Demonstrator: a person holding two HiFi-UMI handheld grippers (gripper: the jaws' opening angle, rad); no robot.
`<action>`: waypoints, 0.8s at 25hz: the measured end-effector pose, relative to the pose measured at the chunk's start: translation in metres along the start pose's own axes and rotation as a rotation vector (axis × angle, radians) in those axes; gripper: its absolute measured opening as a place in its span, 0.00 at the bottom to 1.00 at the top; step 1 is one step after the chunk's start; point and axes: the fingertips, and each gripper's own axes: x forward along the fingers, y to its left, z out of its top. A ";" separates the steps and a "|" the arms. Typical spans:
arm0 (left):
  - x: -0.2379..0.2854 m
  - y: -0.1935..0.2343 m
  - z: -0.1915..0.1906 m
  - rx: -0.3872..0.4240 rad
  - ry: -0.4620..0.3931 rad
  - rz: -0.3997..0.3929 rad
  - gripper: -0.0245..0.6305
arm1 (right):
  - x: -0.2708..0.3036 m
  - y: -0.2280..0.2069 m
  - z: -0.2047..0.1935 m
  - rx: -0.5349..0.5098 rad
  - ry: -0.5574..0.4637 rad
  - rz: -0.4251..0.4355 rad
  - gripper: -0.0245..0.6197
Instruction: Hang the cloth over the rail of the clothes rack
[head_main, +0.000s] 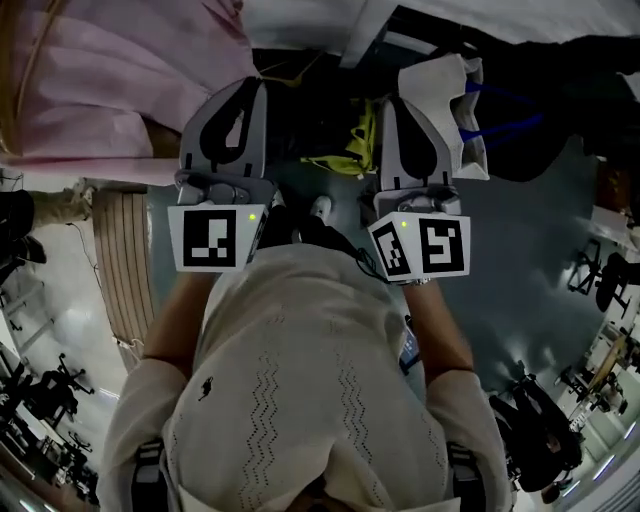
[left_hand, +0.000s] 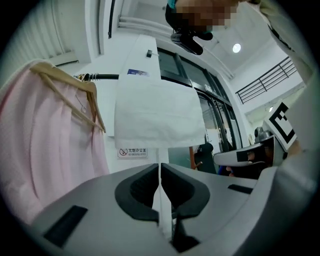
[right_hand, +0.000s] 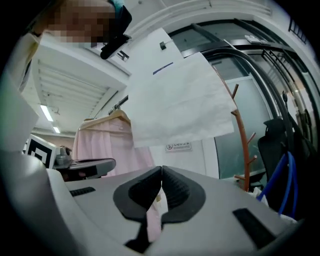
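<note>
A white cloth (left_hand: 157, 115) hangs folded over the black rail (left_hand: 102, 76), and it also shows up high in the right gripper view (right_hand: 180, 102). Beside it on the same rail hangs a pink garment (left_hand: 45, 145) on a wooden hanger (left_hand: 65, 80). My left gripper (left_hand: 160, 167) is below the cloth and apart from it, jaws shut with nothing between them. My right gripper (right_hand: 161, 170) is also shut and empty, below the cloth. In the head view both grippers, left (head_main: 240, 95) and right (head_main: 410, 105), are held side by side in front of the person's chest.
An orange-brown coat stand (right_hand: 242, 145) and a black chair (right_hand: 280, 145) with blue straps (right_hand: 282, 185) stand to the right. A no-smoking sign (left_hand: 132, 151) hangs on the white wall behind the rail. Something yellow (head_main: 350, 150) lies on the floor between the grippers.
</note>
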 end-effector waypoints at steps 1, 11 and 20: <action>0.001 -0.007 -0.004 -0.007 -0.002 -0.014 0.07 | -0.002 0.006 -0.007 -0.004 0.010 0.019 0.07; -0.013 -0.053 -0.036 -0.006 0.049 -0.151 0.07 | -0.026 0.033 -0.040 -0.084 0.047 0.120 0.07; -0.016 -0.072 -0.045 -0.012 0.058 -0.183 0.07 | -0.023 0.041 -0.035 -0.145 0.042 0.150 0.07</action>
